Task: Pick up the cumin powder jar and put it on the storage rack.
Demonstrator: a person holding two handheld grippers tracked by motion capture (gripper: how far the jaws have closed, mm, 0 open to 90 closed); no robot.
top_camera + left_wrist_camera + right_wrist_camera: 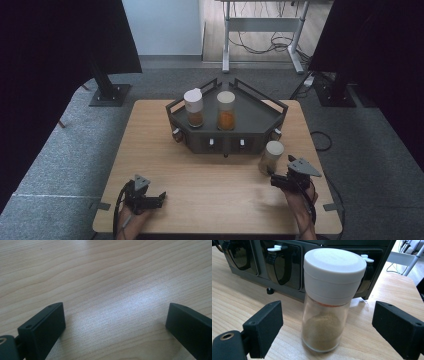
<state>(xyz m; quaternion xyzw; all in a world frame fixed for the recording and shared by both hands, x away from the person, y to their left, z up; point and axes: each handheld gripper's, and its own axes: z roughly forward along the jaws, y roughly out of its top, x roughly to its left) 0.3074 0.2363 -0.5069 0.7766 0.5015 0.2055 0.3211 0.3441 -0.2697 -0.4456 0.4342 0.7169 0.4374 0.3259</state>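
Two tools, both spread wide. Right tool flanked the clear glass spice jar with white cap, untouched, standing before the dark grey rack—lined up for grasp. Left tool idled over the pale wooden surface.

Left gripper low, jaws wide; right gripper jaws wide
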